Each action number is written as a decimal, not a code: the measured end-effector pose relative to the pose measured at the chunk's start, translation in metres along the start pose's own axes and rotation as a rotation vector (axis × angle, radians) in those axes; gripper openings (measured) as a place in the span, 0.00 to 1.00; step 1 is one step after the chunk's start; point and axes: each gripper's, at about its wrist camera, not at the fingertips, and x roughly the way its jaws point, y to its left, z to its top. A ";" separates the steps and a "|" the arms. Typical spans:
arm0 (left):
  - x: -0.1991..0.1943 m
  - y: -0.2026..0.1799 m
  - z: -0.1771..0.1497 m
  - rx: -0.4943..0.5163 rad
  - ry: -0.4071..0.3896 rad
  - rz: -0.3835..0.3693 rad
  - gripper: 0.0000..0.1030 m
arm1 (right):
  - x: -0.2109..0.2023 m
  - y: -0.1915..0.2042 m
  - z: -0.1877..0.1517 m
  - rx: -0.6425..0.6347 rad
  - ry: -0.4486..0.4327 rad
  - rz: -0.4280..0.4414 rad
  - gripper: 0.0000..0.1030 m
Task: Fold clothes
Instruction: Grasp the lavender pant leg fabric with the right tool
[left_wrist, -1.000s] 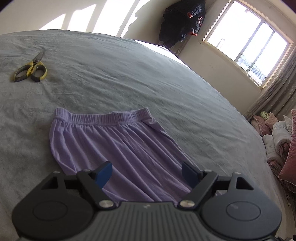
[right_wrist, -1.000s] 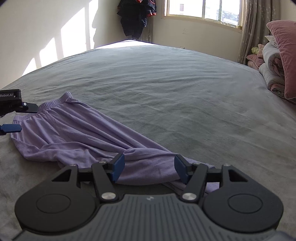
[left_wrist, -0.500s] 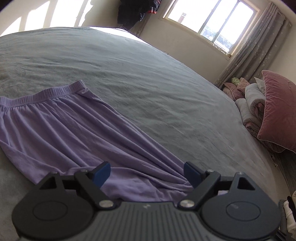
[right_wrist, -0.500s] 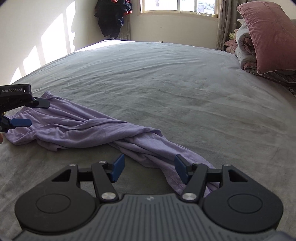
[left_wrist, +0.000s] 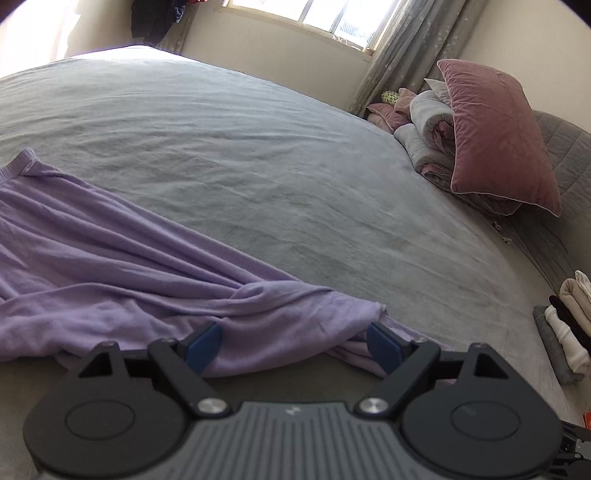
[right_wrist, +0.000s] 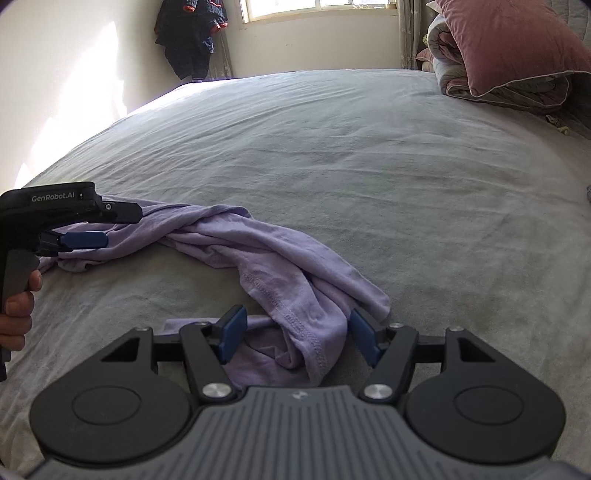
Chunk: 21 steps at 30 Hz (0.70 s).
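Observation:
A lilac garment (left_wrist: 122, 266) lies stretched across the grey bed (left_wrist: 258, 147), its elastic waistband (left_wrist: 18, 162) at the far left. My left gripper (left_wrist: 293, 345) is open and hovers low over a twisted fold at the garment's near edge, with cloth under the gap. In the right wrist view the garment (right_wrist: 258, 240) runs as a rumpled strip towards me. Its stitched hem end (right_wrist: 306, 332) is bunched between the pads of my right gripper (right_wrist: 297, 334), which is open. The left gripper (right_wrist: 107, 227) shows there too, open at the strip's far end, in a person's hand (right_wrist: 18, 306).
A pink pillow (left_wrist: 495, 136) leans on rolled quilts (left_wrist: 428, 122) at the headboard. A stack of folded clothes (left_wrist: 565, 332) sits at the bed's right edge. Dark clothes (right_wrist: 192, 33) hang by the window (right_wrist: 317, 3). Bare grey bedding spreads beyond the garment.
Both views have swung to the right, and the scissors have left the left wrist view. The garment, spread flat before, is now twisted into a narrower strip. Both grippers sit closer to its cloth.

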 end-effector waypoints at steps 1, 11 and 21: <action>0.001 -0.002 -0.002 0.017 -0.006 0.006 0.85 | 0.000 -0.002 0.000 0.005 0.010 -0.012 0.64; 0.009 -0.022 -0.017 0.187 -0.109 0.058 0.83 | -0.006 -0.029 0.010 0.059 0.052 -0.041 0.68; 0.015 -0.026 -0.021 0.226 -0.108 0.126 0.47 | 0.009 -0.015 0.009 -0.014 0.102 -0.032 0.50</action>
